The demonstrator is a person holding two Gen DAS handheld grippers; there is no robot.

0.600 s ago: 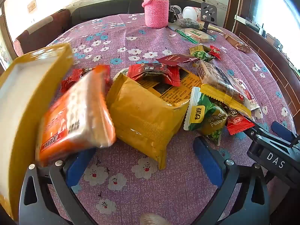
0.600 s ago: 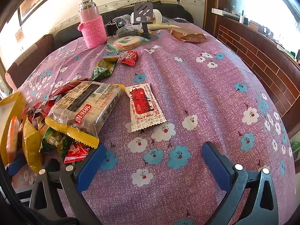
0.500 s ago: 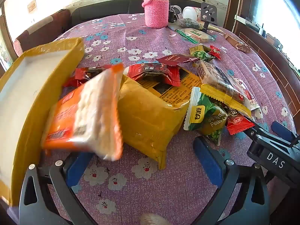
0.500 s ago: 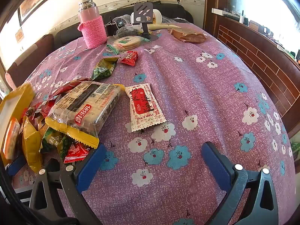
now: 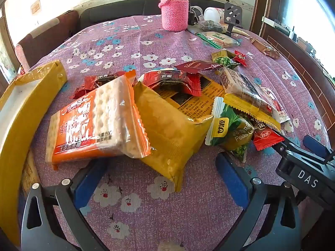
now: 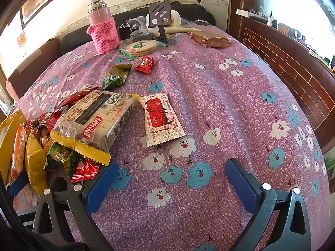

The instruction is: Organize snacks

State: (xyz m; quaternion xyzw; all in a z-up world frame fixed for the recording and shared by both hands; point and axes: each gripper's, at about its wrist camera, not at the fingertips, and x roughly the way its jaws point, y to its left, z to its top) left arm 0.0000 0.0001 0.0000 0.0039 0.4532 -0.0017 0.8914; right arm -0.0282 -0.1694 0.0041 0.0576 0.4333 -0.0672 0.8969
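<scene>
- your left hand-held gripper (image 5: 161,173) stands wide apart and empty; the orange-and-clear plastic cracker packet (image 5: 94,123) has tumbled out of the tipping yellow cardboard box (image 5: 27,113) onto the yellow foil bag (image 5: 169,133).
- your right hand-held gripper (image 6: 171,179) is also apart, empty, above the purple floral table (image 6: 230,104).
- sorting looks barely begun.

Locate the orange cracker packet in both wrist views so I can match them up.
Left wrist view: the orange cracker packet lies left of centre, leaning on the yellow bag, just beyond the left gripper.
Right wrist view: only a thin sliver of it shows at the far left edge, beside the same yellow bag.
Shared landmark: the pink flask at the far side of the table.
</scene>
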